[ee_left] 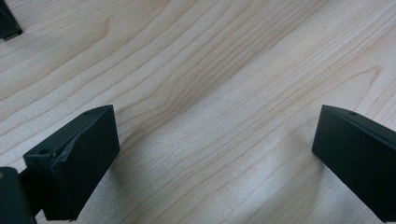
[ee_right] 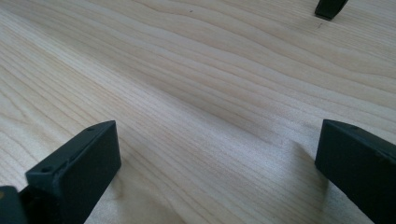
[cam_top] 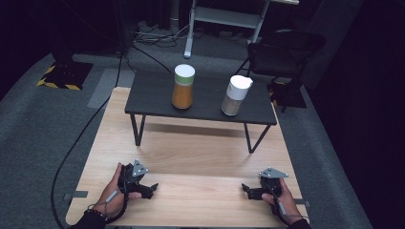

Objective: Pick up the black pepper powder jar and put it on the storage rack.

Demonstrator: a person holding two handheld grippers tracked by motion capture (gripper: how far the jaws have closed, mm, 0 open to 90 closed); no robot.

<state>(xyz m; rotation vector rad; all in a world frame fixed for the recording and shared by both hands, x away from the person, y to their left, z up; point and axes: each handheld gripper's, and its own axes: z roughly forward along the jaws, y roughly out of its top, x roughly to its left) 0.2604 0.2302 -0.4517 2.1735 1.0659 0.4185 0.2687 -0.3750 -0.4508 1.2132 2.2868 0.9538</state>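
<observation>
Two jars stand on a small black stand [cam_top: 157, 98] at the far half of the light wooden table [cam_top: 200, 164]. The left jar [cam_top: 183, 87] holds orange contents under a pale green lid. The right jar [cam_top: 235, 95] holds beige contents, and its white lid sits tilted. My left gripper [cam_top: 152, 189] rests near the table's front left, held by a hand. It is open over bare wood, which lies between its jaws in the left gripper view [ee_left: 215, 154]. My right gripper [cam_top: 245, 189] lies at the front right, likewise open with bare wood between its jaws [ee_right: 217, 158].
The stand's thin black legs [cam_top: 138, 130] reach the table between the grippers and the jars; one foot [ee_left: 8, 23] shows in the left gripper view and another foot [ee_right: 330, 7] in the right gripper view. A black chair [cam_top: 282, 52] stands beyond the table.
</observation>
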